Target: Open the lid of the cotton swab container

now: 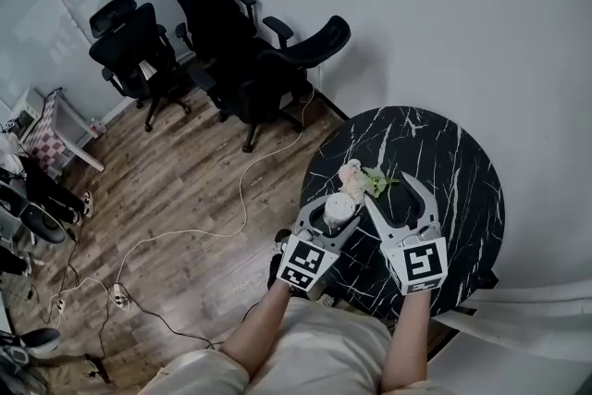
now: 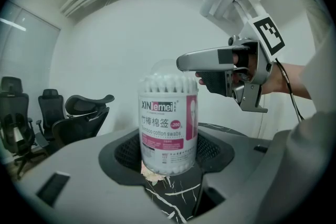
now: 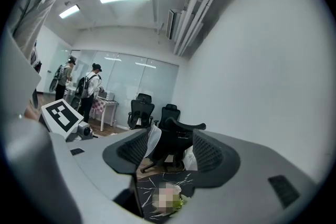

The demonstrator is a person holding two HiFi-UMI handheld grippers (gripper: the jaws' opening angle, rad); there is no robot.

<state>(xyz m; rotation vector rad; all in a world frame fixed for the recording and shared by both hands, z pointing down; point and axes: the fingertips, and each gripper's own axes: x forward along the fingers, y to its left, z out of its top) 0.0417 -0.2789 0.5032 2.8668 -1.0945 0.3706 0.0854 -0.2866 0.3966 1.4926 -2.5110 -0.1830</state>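
The cotton swab container (image 2: 168,128) is a clear tub with a pink and white label, standing upright on the black marble table (image 1: 444,153). A clear lid (image 2: 167,72) caps the swab tips. My left gripper (image 2: 168,161) is shut on the tub's lower body; the head view shows this gripper (image 1: 335,216) around the container (image 1: 339,210). My right gripper (image 1: 387,188) hovers open just to the right of the tub, about level with its top, holding nothing. It appears in the left gripper view as the right gripper (image 2: 191,71), close to the lid.
A small pale flower bunch with green leaves (image 1: 359,178) lies on the table just beyond the tub. Black office chairs (image 1: 250,60) stand on the wood floor to the left, with a white cable (image 1: 242,199) trailing. Two people (image 3: 86,86) stand far off by a glass wall.
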